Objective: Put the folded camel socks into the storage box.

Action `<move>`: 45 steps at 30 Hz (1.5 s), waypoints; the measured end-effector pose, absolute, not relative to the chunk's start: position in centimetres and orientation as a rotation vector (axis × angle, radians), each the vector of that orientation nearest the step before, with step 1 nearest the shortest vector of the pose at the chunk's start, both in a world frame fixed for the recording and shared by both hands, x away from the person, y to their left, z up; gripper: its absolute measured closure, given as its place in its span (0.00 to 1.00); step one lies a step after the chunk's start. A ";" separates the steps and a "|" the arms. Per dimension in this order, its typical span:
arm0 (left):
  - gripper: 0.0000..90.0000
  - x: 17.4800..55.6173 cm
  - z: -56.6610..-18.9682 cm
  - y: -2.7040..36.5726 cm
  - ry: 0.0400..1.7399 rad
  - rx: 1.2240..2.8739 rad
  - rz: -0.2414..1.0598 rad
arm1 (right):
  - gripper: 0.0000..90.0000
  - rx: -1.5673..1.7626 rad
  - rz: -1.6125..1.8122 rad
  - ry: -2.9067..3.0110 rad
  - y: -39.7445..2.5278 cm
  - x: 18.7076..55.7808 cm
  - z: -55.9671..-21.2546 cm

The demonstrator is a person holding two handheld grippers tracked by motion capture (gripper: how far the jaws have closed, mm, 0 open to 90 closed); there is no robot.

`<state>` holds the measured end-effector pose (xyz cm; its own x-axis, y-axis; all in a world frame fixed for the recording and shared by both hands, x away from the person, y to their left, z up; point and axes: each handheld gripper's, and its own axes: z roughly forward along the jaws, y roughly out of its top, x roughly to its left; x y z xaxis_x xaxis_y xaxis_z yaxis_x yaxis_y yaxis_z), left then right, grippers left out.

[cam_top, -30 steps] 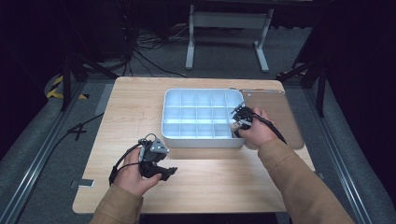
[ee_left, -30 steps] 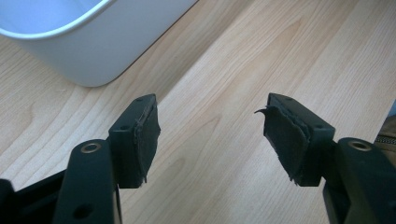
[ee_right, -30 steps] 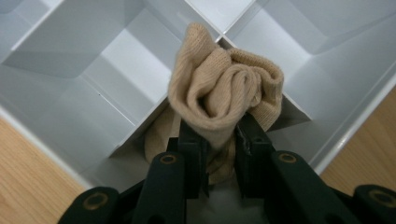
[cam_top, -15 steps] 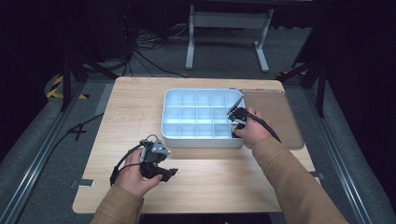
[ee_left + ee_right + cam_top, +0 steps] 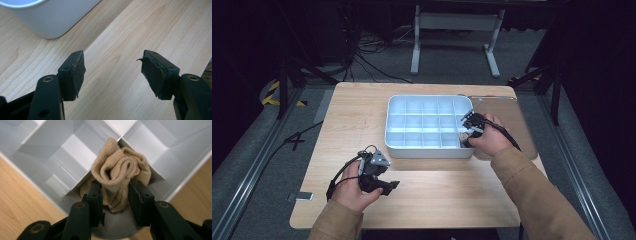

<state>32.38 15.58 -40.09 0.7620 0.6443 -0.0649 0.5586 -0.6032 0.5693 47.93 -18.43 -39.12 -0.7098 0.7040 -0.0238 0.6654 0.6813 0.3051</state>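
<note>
Since the earlier frames, the right gripper (image 5: pixel 471 126) has shifted only slightly at the right end of the white divided tray (image 5: pixel 398 142), while the left gripper (image 5: pixel 379 180) has kept its place near the front-left part of the desk (image 5: pixel 452 200).

From the right gripper view, the right gripper (image 5: pixel 115 197) has its fingers (image 5: pixel 96 195) closed on a bunched beige cloth (image 5: pixel 120 172), pinching it from both sides. The cloth's folded top rises above the fingertips and sits over the crossing of two tray dividers, with its lower part hanging down between the fingers into the compartment at the tray's front-right corner. In the high view a small pale patch of the cloth (image 5: pixel 463 134) shows just beside the gripper, inside the tray near that same corner.

The tray lies toward the back and middle of the desk, its front wall facing the person. A thin clear lid (image 5: pixel 499 107) rests off the tray's right side, by the desk's right edge.

Over bare wood, the left gripper (image 5: pixel 112 72) has its fingers (image 5: pixel 75 72) spread wide apart with nothing between them. A rounded corner of the tray (image 5: pixel 52 22) appears at the upper left of the left gripper view, near but apart from the fingers.
</note>
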 end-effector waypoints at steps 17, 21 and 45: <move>0.40 32.3 -39.9 15.8 0.897 2.375 0.200 | 0.65 1.017 0.828 2.616 -21.2 44.0 -34.4; 0.40 32.3 -39.9 15.6 0.896 2.367 0.189 | 0.64 0.981 0.906 2.600 -21.9 43.1 -34.0; 0.40 32.2 -39.7 15.4 0.881 2.371 0.198 | 0.56 0.861 1.116 2.581 -24.5 37.5 -35.2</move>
